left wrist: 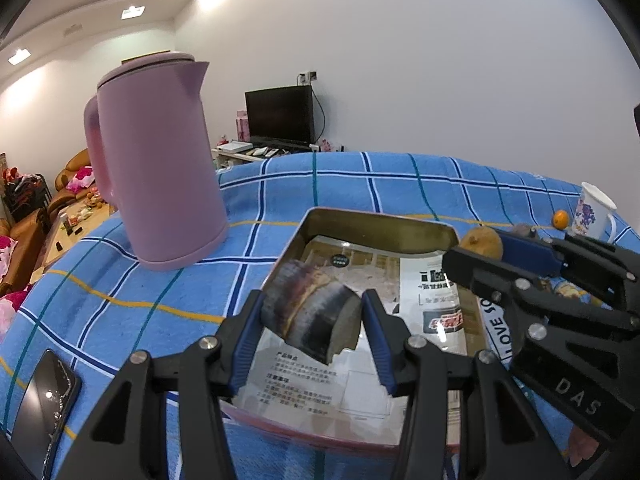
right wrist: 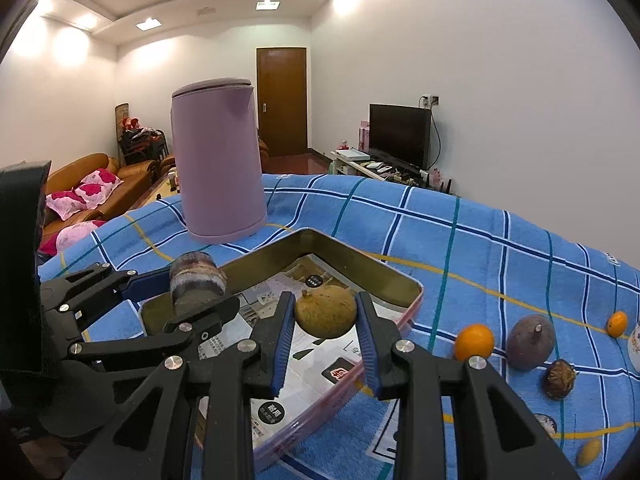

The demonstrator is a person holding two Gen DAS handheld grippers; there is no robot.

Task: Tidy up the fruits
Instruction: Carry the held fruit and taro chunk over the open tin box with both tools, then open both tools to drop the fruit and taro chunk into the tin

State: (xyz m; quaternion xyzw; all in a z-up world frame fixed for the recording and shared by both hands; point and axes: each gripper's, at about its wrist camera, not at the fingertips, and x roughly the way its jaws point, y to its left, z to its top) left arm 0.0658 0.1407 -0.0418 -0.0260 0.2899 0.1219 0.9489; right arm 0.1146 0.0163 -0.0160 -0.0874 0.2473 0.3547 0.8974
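My left gripper (left wrist: 312,312) is shut on a dark purple-grey sugarcane chunk (left wrist: 310,310) and holds it above the near part of a metal tin tray (left wrist: 380,224) lined with printed paper. My right gripper (right wrist: 325,316) is shut on a round brown fruit (right wrist: 326,311) and holds it over the same tray (right wrist: 400,280). In the left wrist view the right gripper (left wrist: 472,258) comes in from the right with the brown fruit (left wrist: 482,242). In the right wrist view the left gripper (right wrist: 192,286) holds the chunk (right wrist: 196,282) at the tray's left.
A pink kettle (left wrist: 156,164) stands left of the tray. A phone (left wrist: 44,404) lies at the near left. A mug (left wrist: 592,212) and small orange (left wrist: 560,219) sit far right. Two oranges (right wrist: 474,341), a purple fruit (right wrist: 530,342) and a dark wrinkled fruit (right wrist: 559,378) lie right of the tray.
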